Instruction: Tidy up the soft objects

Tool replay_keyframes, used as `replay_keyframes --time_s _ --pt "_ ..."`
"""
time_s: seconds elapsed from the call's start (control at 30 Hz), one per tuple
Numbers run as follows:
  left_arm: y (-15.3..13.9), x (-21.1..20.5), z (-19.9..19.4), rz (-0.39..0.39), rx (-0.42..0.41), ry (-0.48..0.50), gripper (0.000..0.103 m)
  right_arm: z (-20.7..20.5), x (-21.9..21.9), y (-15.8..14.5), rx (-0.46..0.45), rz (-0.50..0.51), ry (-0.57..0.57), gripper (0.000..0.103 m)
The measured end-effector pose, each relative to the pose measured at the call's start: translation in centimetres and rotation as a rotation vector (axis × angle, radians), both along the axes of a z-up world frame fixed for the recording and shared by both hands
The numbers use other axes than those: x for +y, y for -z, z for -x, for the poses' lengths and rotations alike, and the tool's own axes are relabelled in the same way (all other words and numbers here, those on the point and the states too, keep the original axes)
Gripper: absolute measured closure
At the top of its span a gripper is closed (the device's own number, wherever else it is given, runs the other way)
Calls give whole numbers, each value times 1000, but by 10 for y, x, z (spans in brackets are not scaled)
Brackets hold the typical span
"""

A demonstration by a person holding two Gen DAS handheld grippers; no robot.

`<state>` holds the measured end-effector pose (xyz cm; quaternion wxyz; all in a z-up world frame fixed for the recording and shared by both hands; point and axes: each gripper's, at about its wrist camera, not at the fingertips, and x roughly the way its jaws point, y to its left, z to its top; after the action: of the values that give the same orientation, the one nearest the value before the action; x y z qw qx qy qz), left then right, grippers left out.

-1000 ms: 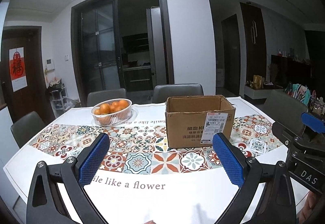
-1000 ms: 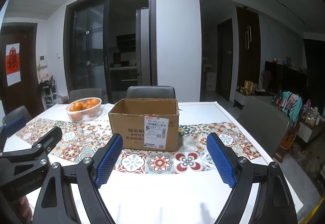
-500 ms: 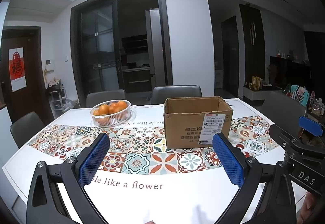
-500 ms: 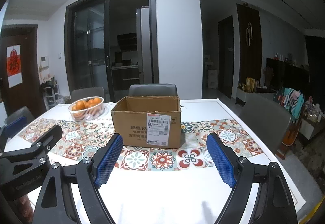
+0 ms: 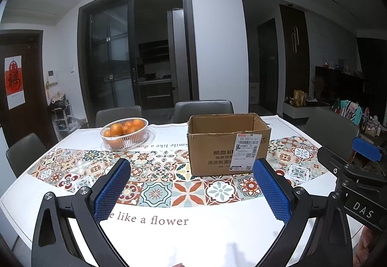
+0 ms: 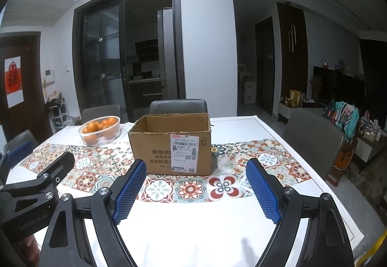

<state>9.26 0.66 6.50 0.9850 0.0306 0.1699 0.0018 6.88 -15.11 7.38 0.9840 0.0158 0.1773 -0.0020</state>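
Note:
An open brown cardboard box [image 5: 227, 143] [image 6: 169, 143] with a shipping label stands on the patterned runner in the middle of the table. I see no soft objects, and the box's inside is mostly hidden. My left gripper [image 5: 192, 188] hovers open over the near white part of the table, short of the box, with nothing between its blue pads. My right gripper [image 6: 197, 188] is open and bare too, level with the left one. Each gripper shows at the edge of the other's view: the right gripper [image 5: 358, 170] and the left gripper [image 6: 36, 184].
A white basket of oranges [image 5: 124, 132] [image 6: 99, 130] sits at the back left of the table [image 5: 217, 230]. Grey chairs [image 5: 203, 109] [image 6: 312, 136] stand along the far side and both ends. The table's right edge [image 6: 338, 194] drops to the floor.

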Motion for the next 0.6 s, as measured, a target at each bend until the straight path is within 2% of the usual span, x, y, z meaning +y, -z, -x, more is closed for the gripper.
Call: replay_keyframes --time_s 0.6 --pt "6 1 -3 5 20 2 0 -5 -3 3 14 -2 8 17"
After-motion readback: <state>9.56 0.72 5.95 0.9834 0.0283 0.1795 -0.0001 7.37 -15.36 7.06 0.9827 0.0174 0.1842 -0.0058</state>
